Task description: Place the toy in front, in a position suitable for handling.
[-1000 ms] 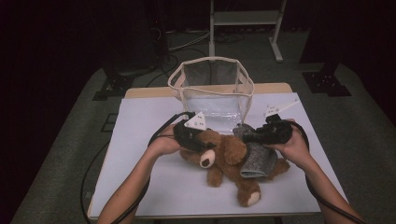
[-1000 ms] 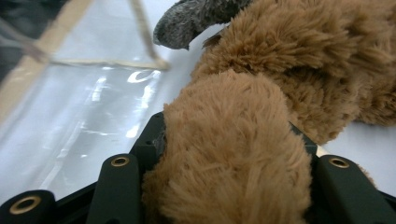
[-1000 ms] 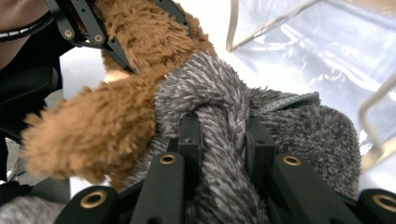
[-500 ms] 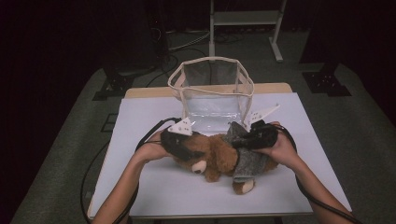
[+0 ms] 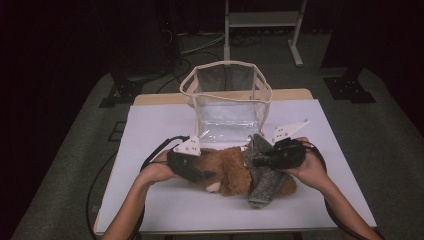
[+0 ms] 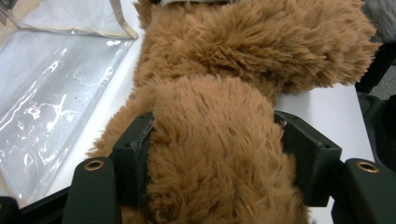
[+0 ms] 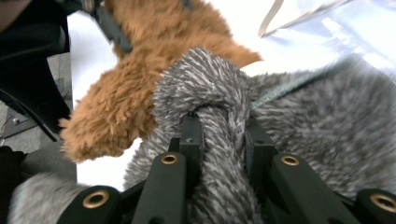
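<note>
the white surface (image 5: 150,200) carries everything, and at its 12 o'clock end stands a clear plastic bag (image 5: 227,102) with cream trim, its mouth open upward. just below the bag, near the middle of the surface, lies a brown teddy bear (image 5: 231,172), stretched from 9 to 3 o'clock. a grey fuzzy garment (image 5: 262,180) wraps its body on the 3 o'clock side and hangs down toward 6 o'clock.

the left gripper (image 5: 192,170) comes in from 8 o'clock and sits on the bear's 9 o'clock end. in the left gripper view its jaws have just been closing, and their pads press into a thick lobe of brown fur (image 6: 212,154) from both sides, so it grips the bear. the bag's clear wall (image 6: 51,93) lies at 10 o'clock in that view.

the right gripper (image 5: 272,157) comes in from 4 o'clock and rests on the grey garment. in the right gripper view its jaws stand close together, pinching a fold of the grey fabric (image 7: 219,121) between them, with brown fur (image 7: 116,107) at 10 o'clock.
</note>
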The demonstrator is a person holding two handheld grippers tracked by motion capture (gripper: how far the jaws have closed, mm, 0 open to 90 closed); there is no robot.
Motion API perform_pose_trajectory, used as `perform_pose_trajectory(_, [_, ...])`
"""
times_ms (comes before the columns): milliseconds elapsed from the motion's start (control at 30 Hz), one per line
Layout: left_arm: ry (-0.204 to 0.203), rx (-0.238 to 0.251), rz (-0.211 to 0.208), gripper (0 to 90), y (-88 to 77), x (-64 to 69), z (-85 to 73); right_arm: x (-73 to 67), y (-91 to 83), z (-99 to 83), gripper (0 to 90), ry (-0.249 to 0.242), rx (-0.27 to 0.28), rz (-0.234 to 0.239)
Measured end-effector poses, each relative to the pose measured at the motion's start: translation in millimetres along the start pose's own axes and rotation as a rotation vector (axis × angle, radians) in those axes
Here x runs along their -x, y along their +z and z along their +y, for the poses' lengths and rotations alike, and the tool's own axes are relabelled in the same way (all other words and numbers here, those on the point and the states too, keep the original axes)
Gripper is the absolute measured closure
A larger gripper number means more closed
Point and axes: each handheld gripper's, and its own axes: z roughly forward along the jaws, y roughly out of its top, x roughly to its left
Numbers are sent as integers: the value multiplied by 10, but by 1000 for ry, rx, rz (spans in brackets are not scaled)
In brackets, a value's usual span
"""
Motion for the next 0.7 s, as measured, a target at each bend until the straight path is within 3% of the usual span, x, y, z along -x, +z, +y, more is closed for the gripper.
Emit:
perform_pose_trajectory(133, [31,1,2,341,-14,130,-32,-9,-152,177,735,-13,33,-23])
perform_pose_trajectory(267, [52,2,6,338,-32,224,-54,-27,-86,287,733,-21,32,-25])
perform_pose_trajectory(300, [58,1,1,333,-57,267,-80,-35,26,293,732,-23,6,-14])
perform_pose_trajectory(367, [53,6,-9,324,-103,284,-100,-62,166,235,730,-29,-50,-1])
perform_pose_trajectory(433, [37,32,-23,287,-162,269,-94,-96,234,155,732,-24,-58,4])
perform_pose_trajectory(533, [35,50,-24,236,-213,237,-61,-129,223,85,733,-27,-47,4])
perform_pose_trajectory(600, [25,31,1,219,-201,188,-28,-172,175,-11,733,-27,-37,5])
perform_pose_trajectory(700, [18,6,7,262,-122,160,-48,-187,98,-72,732,-29,-41,-2])
